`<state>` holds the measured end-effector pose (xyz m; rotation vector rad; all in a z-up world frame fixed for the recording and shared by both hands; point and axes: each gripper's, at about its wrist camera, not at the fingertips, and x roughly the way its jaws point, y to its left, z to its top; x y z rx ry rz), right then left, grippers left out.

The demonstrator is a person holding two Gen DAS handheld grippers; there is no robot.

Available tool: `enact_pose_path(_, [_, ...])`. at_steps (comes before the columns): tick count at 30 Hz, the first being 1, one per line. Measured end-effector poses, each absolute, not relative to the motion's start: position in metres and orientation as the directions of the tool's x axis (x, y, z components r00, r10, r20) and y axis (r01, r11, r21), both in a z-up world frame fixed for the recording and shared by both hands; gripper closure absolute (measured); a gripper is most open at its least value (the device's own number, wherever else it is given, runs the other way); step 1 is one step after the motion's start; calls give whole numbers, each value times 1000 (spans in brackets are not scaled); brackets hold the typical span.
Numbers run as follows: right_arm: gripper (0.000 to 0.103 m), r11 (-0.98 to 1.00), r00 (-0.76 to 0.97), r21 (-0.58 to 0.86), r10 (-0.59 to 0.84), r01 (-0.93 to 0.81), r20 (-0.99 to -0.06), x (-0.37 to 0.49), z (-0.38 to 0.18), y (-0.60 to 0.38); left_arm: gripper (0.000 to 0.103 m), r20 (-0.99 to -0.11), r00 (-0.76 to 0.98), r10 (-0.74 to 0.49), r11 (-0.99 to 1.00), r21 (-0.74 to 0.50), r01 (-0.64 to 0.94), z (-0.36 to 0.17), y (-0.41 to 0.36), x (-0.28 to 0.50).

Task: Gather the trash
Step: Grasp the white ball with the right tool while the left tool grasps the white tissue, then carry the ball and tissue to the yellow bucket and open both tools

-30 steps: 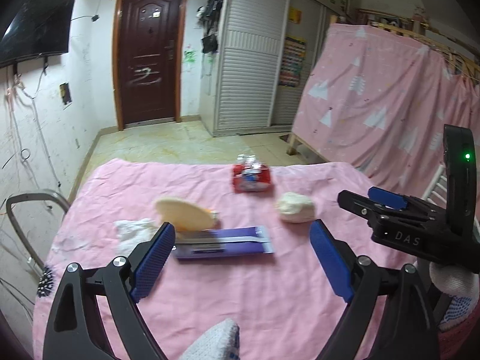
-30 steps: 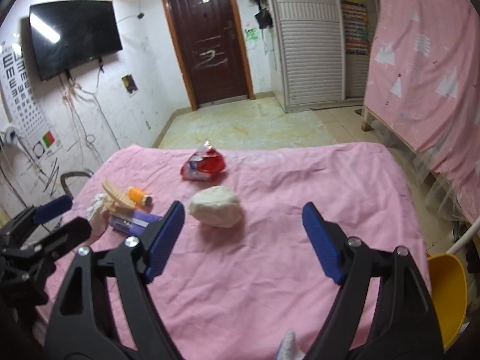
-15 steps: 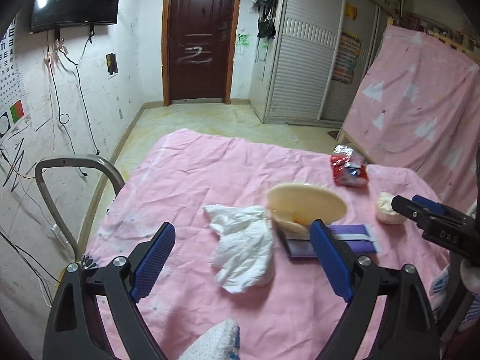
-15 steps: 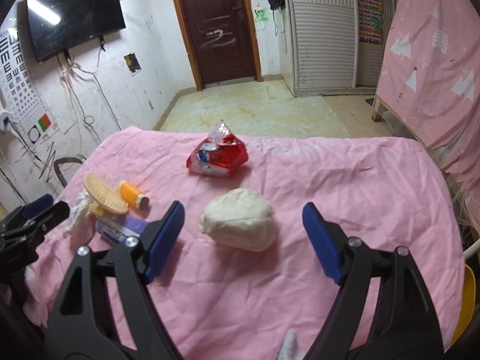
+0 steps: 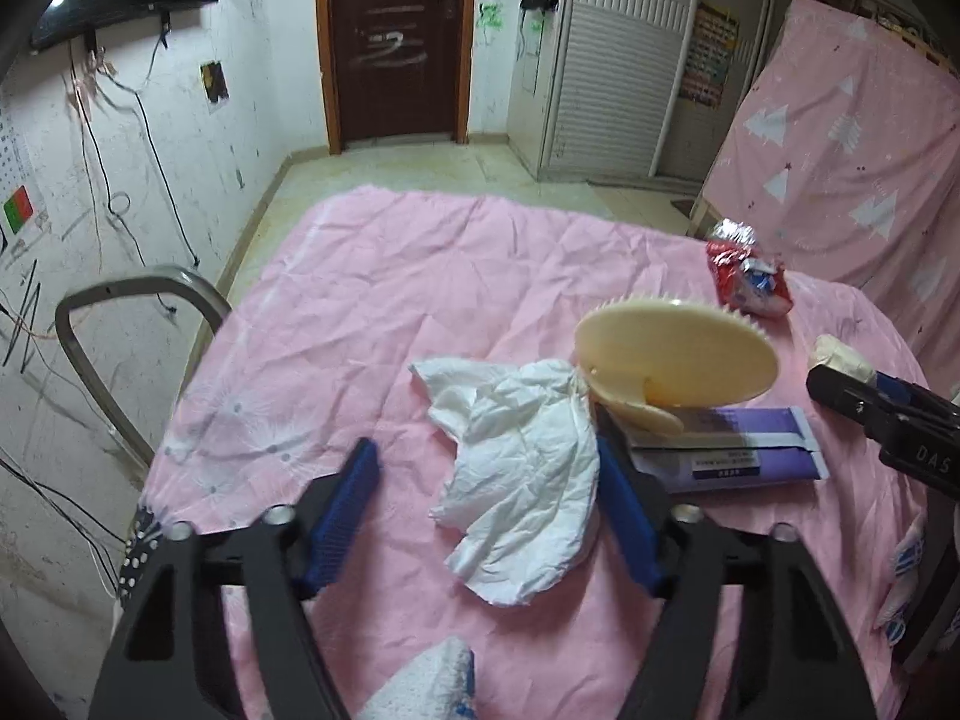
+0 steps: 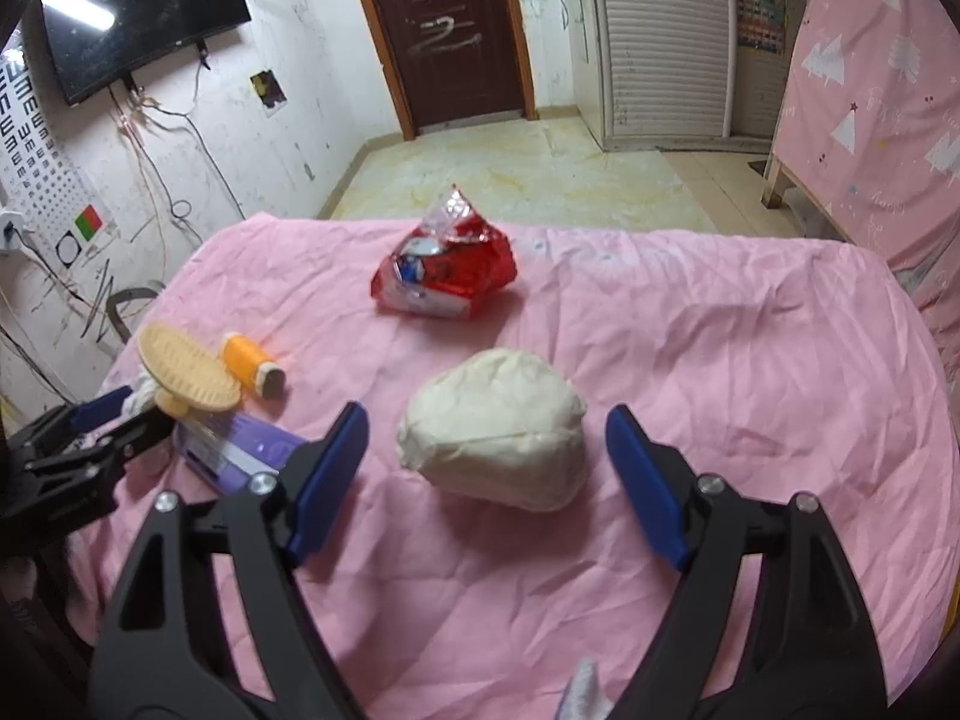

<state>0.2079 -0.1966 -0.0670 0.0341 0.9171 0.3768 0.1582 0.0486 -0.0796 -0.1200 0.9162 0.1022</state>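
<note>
A crumpled white tissue [image 5: 516, 450] lies on the pink-covered table [image 5: 360, 312]. My left gripper [image 5: 489, 501] is open and straddles its near part. A cream wad of paper [image 6: 495, 438] lies between the blue pads of my right gripper [image 6: 480, 468], which is open around it. A red snack wrapper [image 6: 447, 273] lies farther back; it also shows in the left wrist view [image 5: 747, 276]. The left gripper shows at the left edge of the right wrist view [image 6: 90, 432].
A cream round brush [image 5: 672, 366] rests on a purple box [image 5: 726, 450] right of the tissue. An orange tube [image 6: 249, 366] lies beside the brush. A metal chair frame [image 5: 126, 324] stands at the table's left edge. A pink-draped bed [image 5: 852, 150] is at right.
Both grippers have moved forward and down. The left swung left from the purple box to the tissue and narrowed around it. The right closed in on the cream wad.
</note>
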Motion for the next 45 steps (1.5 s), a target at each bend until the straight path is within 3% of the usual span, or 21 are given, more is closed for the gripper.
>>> enact_pose_path(4, [47,937,547,182,325,-299,-772,207,-68,-198,64,-792,608,59,989,-36,-143,-78,45,158])
enact_pose_path(11, [49,922,542,244,375,-300,-753,208,-68,-207,78,-789,609,74,985,-38,-170,-77,51,154])
enact_pose_path(21, [49,881,654,357,471,-311,-592,188,-47,-239,79,-759,650,41,976,-107,-187,-71,62,147])
enact_pose_path(25, [49,892,719,320,448,-319,-532,174,-34,-241,79,-727,680,101,980,-44,-192,-61,47,135])
enact_pose_path(30, [49,923,821,196,385,-332,-422,149,-10,-237,79,-704,708,62,986,-69,-155,-47,14,120])
enact_pose_path(38, [49,922,852,247,374,-298,-367,120,1,-278,79,-620,784,-32,991,-123,-57,-6,-43,97])
enact_pose_path(45, [49,943,895,273,280,-188,-349,94,8,-344,79,-588,800,-114,990,-130,46,10,-102,92])
